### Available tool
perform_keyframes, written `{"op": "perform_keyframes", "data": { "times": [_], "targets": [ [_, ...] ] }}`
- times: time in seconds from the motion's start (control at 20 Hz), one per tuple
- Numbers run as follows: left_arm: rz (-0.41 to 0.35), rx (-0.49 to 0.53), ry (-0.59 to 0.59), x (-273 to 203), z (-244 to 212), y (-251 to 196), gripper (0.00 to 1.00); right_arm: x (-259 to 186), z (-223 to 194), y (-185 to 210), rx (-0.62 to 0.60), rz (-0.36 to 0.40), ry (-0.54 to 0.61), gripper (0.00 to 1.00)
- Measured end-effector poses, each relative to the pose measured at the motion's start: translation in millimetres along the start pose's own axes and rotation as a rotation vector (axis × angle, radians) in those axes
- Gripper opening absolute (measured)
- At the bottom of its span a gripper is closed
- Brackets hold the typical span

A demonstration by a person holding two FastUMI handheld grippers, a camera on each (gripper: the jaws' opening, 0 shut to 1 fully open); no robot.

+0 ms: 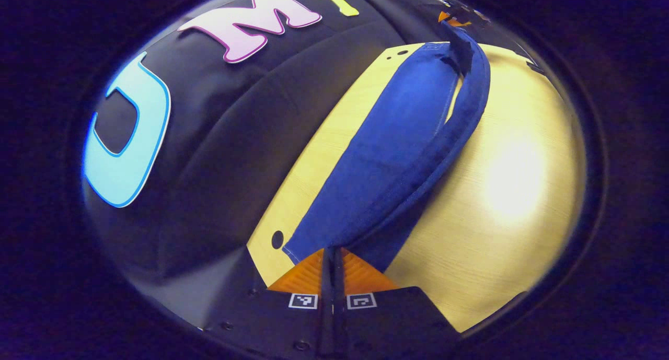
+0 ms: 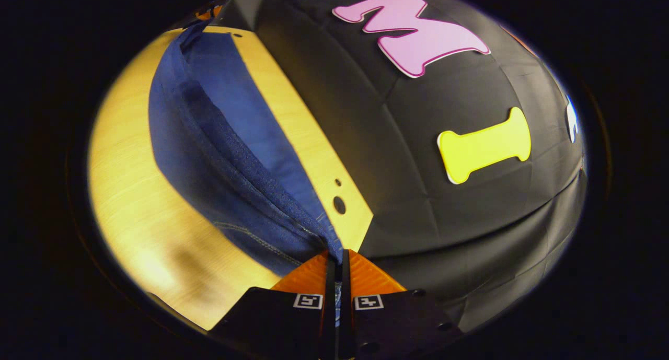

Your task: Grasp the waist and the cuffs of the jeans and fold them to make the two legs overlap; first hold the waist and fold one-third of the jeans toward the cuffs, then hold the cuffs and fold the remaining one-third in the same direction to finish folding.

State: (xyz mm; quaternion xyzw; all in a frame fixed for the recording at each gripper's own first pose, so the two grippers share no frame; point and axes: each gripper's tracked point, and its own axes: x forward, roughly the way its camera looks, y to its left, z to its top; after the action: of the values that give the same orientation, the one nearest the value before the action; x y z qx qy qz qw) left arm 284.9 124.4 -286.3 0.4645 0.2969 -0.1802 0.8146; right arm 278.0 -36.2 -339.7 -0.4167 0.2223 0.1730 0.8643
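Note:
Blue jeans stretch along a yellow wooden table, one edge lifted off the surface into a taut ridge. In the left gripper view, my left gripper is shut on the near end of the jeans, denim pinched between its fingers. At the far end of the ridge the other gripper shows, small, holding the cloth. In the right gripper view, my right gripper is shut on the opposite end of the jeans, where stitched seams run into its fingers. The lower leg layer lies flat beside the table's back edge.
The black cloth wall stands close behind the table's back edge. Small round holes mark the tabletop near that edge. Bare wood spreads on the side of the jeans away from the wall.

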Motion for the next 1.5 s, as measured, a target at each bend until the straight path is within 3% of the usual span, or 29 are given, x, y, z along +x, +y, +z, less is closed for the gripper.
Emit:
{"op": "perform_keyframes", "data": {
  "times": [0.15,0.2,0.35,0.6,0.65,0.7,0.75,0.8,0.85,0.9,1.0,1.1,1.25,1.35,1.5],
  "targets": [
    [0.066,-0.085,0.047,46.9,11.4,31.2,0.06,59.2,7.7,-10.7,0.03,-0.05,0.029,0.07],
    [0.076,-0.125,0.071,63.4,8.8,36.9,0.06,77.5,7.2,-9.5,0.04,-0.052,0.051,0.03],
    [0.086,-0.207,0.118,112.2,5.8,51.1,0.06,128.1,-2.4,14.7,0.114,-0.017,0.129,0.07],
    [0.097,-0.166,0.216,141.4,-14.6,58.3,0.11,160.0,-20.8,40.0,0.136,0.017,0.179,0.08],
    [0.098,-0.164,0.228,138.2,-21.2,62.0,0.51,159.4,-16.9,35.5,0.142,0.006,0.166,0.1],
    [0.096,-0.184,0.226,135.6,-20.2,62.9,0.58,155.9,-13.9,26.9,0.147,-0.017,0.152,0.21],
    [0.115,-0.207,0.215,127.1,-17.3,69.3,0.69,151.7,-8.5,17.9,0.175,-0.023,0.126,0.23],
    [0.141,-0.232,0.199,115.6,-13.4,78.1,0.86,144.6,0.3,9.5,0.219,-0.024,0.097,0.43],
    [0.158,-0.265,0.183,103.9,-8.7,83.3,0.93,137.0,7.0,-1.9,0.258,-0.04,0.077,0.62],
    [0.175,-0.297,0.167,90.0,-5.6,90.0,0.94,127.1,11.8,-16.8,0.3,-0.066,0.061,0.7],
    [0.174,-0.406,0.149,59.4,-3.2,88.5,0.94,103.5,20.5,-41.8,0.424,-0.087,0.032,0.86],
    [0.144,-0.546,0.074,24.8,14.6,76.1,0.94,80.3,21.3,-61.5,0.55,-0.093,0.026,0.9],
    [0.086,-0.734,-0.066,-28.4,59.2,54.7,0.95,51.5,8.5,-68.5,0.774,-0.041,0.073,0.94],
    [0.048,-0.798,-0.158,-64.9,89.6,43.9,0.96,39.0,-8.4,-73.8,0.966,-0.034,0.115,0.95],
    [0.052,-0.805,-0.236,-102.7,108.3,43.4,0.96,33.9,-53.8,-75.7,1.29,-0.071,0.233,0.96]
  ]
}}
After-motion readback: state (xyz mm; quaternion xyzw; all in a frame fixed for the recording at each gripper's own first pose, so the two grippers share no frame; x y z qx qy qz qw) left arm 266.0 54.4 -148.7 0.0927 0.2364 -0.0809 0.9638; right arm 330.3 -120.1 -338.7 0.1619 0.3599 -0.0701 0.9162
